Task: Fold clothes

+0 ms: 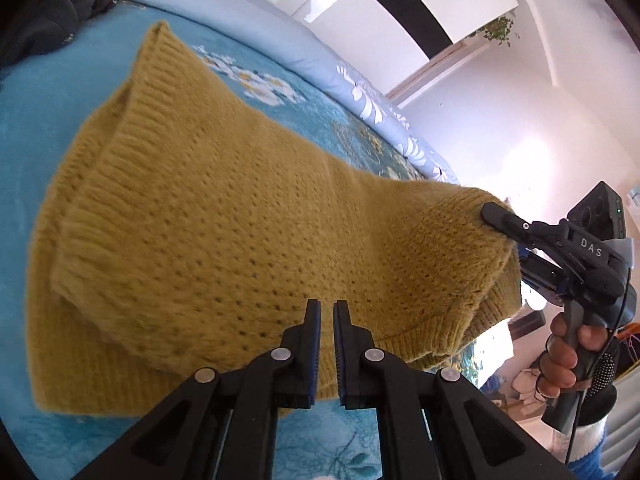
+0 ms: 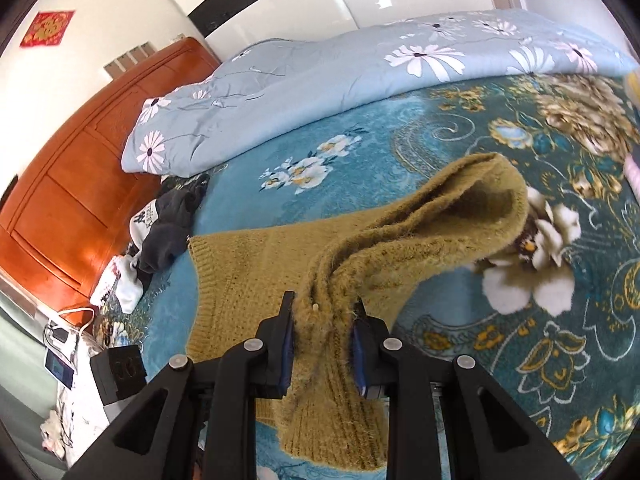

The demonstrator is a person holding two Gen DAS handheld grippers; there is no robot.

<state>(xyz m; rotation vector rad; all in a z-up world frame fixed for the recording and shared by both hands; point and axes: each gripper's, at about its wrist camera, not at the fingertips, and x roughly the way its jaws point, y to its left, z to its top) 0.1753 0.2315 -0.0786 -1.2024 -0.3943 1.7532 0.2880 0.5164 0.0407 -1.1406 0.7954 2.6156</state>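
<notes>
A mustard-yellow knit sweater [image 1: 224,216] lies partly folded on the blue floral bedspread [image 1: 36,128]. My left gripper [image 1: 327,308] hovers over the sweater's near edge, jaws almost closed with a narrow gap and nothing between them. My right gripper [image 1: 498,216] shows at the right of the left wrist view, clamped on a corner of the sweater and lifting it. In the right wrist view my right gripper [image 2: 322,308] is shut on a bunched, ribbed part of the sweater [image 2: 400,236], whose open sleeve end rises beyond.
A light blue flowered quilt [image 2: 320,84] is piled along the far side of the bed. Dark and white clothes [image 2: 168,220] lie by the wooden headboard [image 2: 80,168]. A bedside stand with cables and a black box [image 2: 116,372] is at the left.
</notes>
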